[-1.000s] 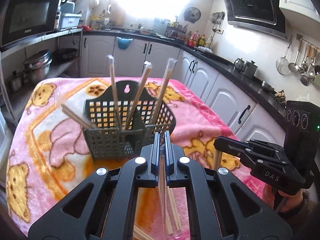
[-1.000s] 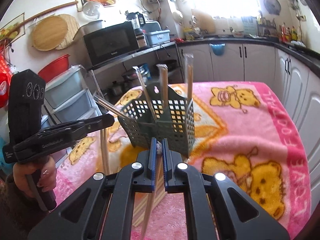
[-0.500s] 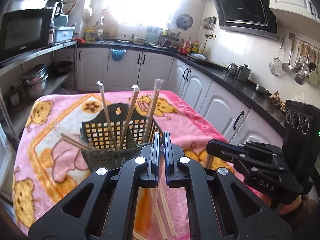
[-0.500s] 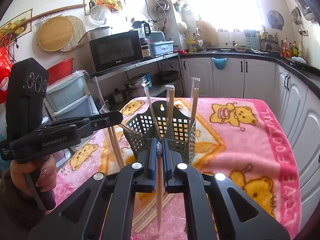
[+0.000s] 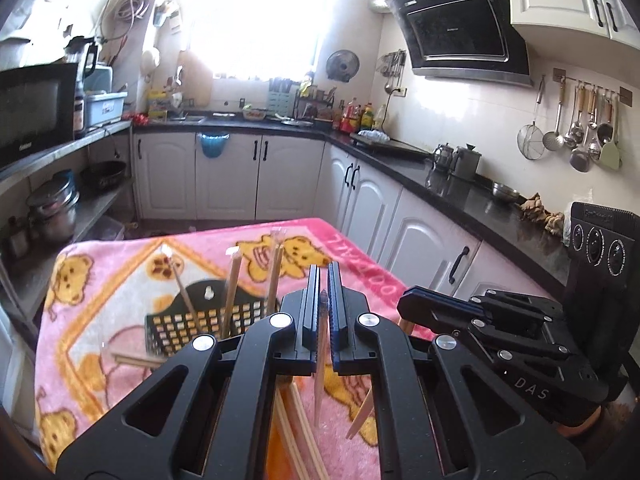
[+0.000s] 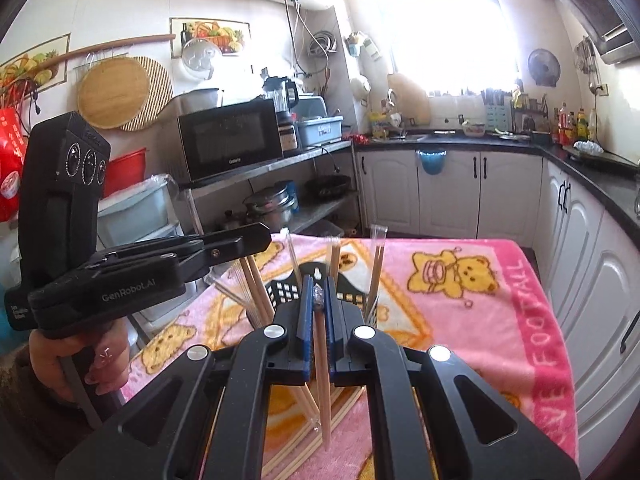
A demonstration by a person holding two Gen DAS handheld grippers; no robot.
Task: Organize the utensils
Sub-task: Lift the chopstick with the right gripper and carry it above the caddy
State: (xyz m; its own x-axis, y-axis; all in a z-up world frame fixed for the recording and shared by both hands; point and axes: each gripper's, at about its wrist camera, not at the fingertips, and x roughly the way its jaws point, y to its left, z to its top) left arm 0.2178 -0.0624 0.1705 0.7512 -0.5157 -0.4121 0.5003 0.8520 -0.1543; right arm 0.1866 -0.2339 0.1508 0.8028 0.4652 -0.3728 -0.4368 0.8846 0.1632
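I am lifting wrapped chopsticks, left tongs [image 5: 323,312] and right tongs [image 6: 316,312] each pinching one; next lowering them into the basket [image 5: 208,320] just ahead

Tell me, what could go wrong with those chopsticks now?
1. Each gripper, left and right, pinches its wrapped chopsticks only near the top, so they may swing or slip out.
2. The basket already holds leaning chopsticks; new ones may knock them or miss the opening.
3. The grippers are close together and might bump each other.
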